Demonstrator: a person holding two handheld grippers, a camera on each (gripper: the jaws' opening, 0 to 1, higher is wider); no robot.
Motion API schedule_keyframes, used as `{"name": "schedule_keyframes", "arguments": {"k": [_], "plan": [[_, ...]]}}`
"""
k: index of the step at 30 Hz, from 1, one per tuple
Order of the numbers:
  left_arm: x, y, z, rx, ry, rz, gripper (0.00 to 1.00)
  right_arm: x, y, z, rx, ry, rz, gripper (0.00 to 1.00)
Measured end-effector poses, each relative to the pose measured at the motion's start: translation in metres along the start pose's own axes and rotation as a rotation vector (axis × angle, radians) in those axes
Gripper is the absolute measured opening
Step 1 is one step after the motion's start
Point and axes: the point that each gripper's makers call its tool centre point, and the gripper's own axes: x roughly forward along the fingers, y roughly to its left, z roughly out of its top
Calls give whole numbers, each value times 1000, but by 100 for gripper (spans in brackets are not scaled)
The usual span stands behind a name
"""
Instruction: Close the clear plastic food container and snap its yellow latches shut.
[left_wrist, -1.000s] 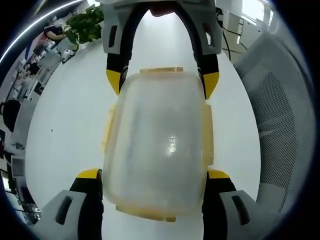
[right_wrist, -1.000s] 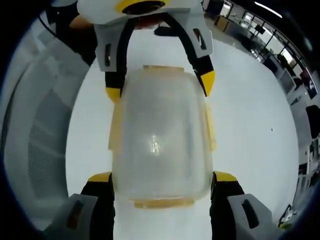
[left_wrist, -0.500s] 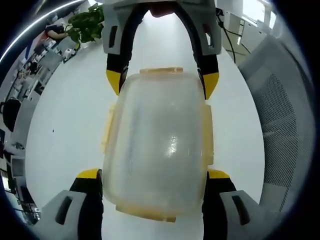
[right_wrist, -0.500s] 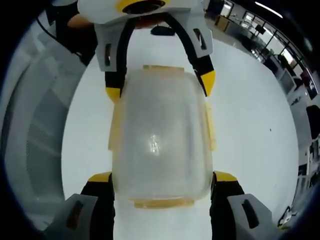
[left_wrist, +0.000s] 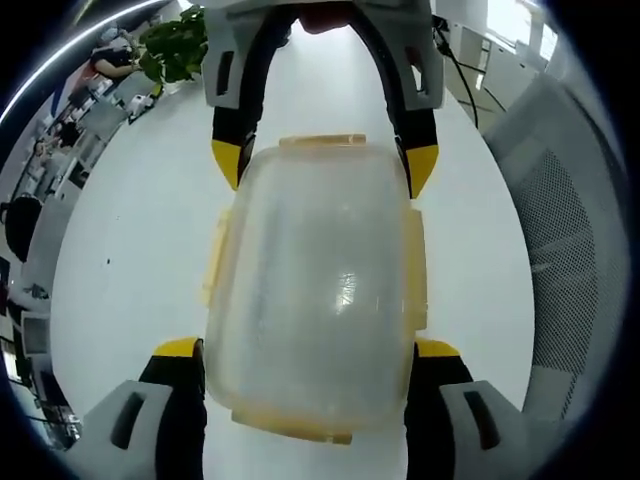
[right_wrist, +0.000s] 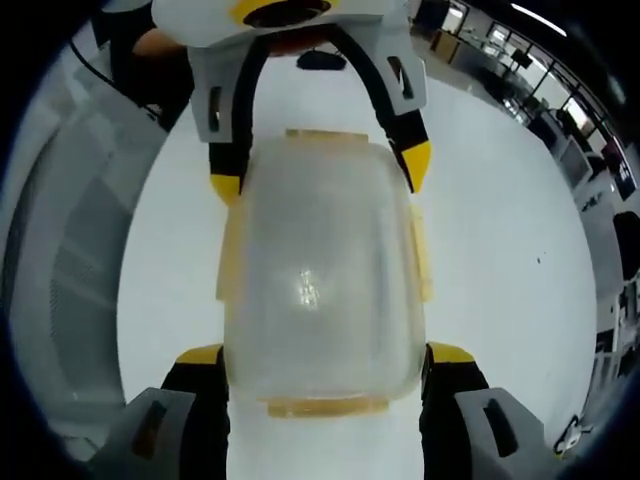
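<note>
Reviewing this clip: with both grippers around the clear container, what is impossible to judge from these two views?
- Left gripper view: whether the clear plastic food container holds anything; its frosted lid blurs the inside.
- Left gripper view: whether the yellow side latches are snapped; seen from above, too blurred.
- Right gripper view: whether the right gripper touches the container; the lid overlaps the jaws.
- Right gripper view: the person's hand, cut off by the left gripper.

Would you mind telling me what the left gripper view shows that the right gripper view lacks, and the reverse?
Left gripper view alone: a green potted plant at upper left, and a grey mesh chair back on the right. Right gripper view alone: the chair sits on the left, with office desks at upper right. Both share the clear container, lid on, with yellow latches along its sides, straddled at each end by the left gripper and the right gripper on the white table.
</note>
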Motion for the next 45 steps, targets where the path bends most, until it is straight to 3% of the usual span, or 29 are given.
{"name": "schedule_keyframes", "arguments": {"k": [24,32,36,39,42,45], "plan": [[-2,1,1,9,-6,17,84,-1,-1,2,28,-28,-23,80],[-13,5,7,-49,-67,52,89,-9,-6,4,75,-71,-80,83],[-24,12,9,-84,-120,113,89,-18,-9,7,116,-111,-121,83],[-30,14,5,-174,-166,140,90,-23,-8,7,137,-116,-132,84],[-36,5,2,-217,-215,129,90,-29,-6,10,174,-150,-142,84],[-37,-5,-6,-204,-193,122,91,-29,-1,7,172,-152,-151,84]]}}
